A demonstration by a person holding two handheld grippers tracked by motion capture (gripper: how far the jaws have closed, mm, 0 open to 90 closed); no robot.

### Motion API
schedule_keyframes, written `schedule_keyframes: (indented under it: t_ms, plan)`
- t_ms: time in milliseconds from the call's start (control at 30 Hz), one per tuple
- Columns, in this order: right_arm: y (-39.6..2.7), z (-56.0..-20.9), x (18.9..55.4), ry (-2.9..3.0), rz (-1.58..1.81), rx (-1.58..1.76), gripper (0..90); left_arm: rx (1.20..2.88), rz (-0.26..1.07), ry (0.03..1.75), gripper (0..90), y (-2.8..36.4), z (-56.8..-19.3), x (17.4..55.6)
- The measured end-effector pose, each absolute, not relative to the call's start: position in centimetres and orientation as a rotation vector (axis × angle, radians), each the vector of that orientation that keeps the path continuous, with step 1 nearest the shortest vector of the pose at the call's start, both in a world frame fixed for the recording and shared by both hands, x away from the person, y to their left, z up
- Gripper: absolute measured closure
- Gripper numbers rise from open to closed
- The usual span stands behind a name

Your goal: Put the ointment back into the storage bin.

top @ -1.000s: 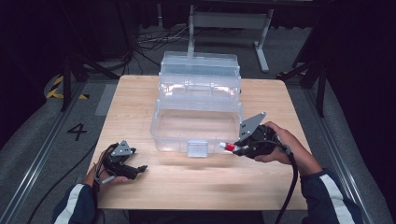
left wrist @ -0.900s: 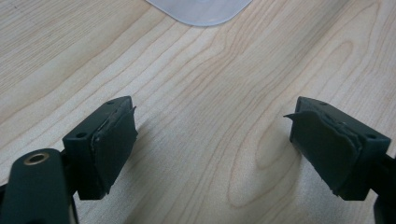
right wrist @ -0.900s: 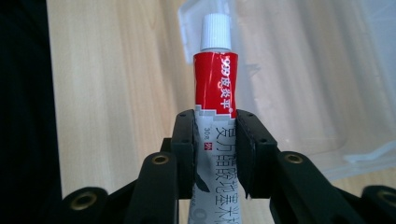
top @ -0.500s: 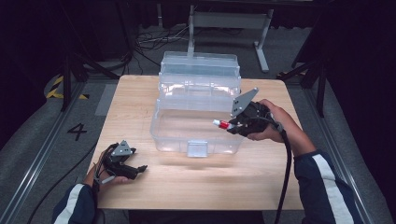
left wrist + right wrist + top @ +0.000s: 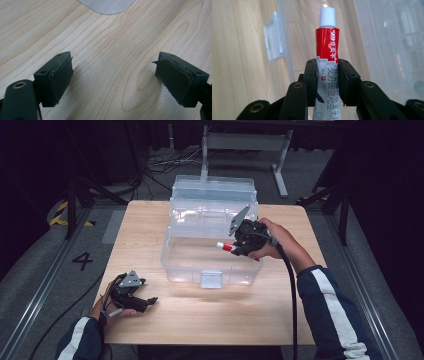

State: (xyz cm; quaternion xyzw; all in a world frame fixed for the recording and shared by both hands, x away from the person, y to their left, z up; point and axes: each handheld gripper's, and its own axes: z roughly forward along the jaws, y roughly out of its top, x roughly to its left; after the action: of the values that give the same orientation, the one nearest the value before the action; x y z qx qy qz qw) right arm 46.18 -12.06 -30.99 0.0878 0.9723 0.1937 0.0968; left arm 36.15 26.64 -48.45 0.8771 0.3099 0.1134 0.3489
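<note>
A red and white tube with a white cap [image 5: 327, 47] is clamped between the jaws of my right gripper [image 5: 327, 75], cap pointing away from the hand. In the high view this right gripper [image 5: 239, 246] hovers over the right side of the open clear plastic box [image 5: 172, 262], the tube [image 5: 227, 247] pointing left over its inside. My left gripper [image 5: 144, 301] rests low over the table near the front left corner, jaws wide apart. In the left gripper view its pads [image 5: 61, 75] have only bare wood between them.
The clear box's lid [image 5: 212, 187] stands open at the back, with an inner tray [image 5: 210, 217] above the main compartment and a front latch [image 5: 210, 279]. The wooden table [image 5: 225, 320] has bare room in front of the box. Black cables trail from both grippers.
My right gripper has carried the tube from the box's front right corner up and back over the box's right side. The left gripper has stayed where it was.
</note>
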Motion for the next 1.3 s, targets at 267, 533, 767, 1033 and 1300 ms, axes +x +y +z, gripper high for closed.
schedule_keyframes:
  t_ms: [267, 533, 767, 1033, 1300]
  plan:
    - [-10.9, -33.2, 47.7, 2.926, 0.499, 0.263, 71.1, 2.273, 0.293, 0.802, 14.9, 26.6, -48.4, 36.2]
    - [-10.2, -35.1, 48.4, 2.964, 0.406, 0.257, 71.1, 2.274, 0.293, 0.802, 14.9, 26.6, -48.4, 36.2]
    - [-10.2, -36.1, 48.8, 2.997, 0.356, 0.245, 71.0, 2.273, 0.288, 0.802, 14.8, 26.6, -48.5, 36.2]
    - [-10.2, -37.1, 48.9, 3.018, 0.302, 0.222, 71.0, 2.273, 0.288, 0.802, 14.8, 26.6, -48.5, 36.2]
    - [-10.3, -37.8, 48.9, 3.046, 0.282, 0.224, 70.9, 2.272, 0.288, 0.803, 14.8, 26.6, -48.5, 36.2]
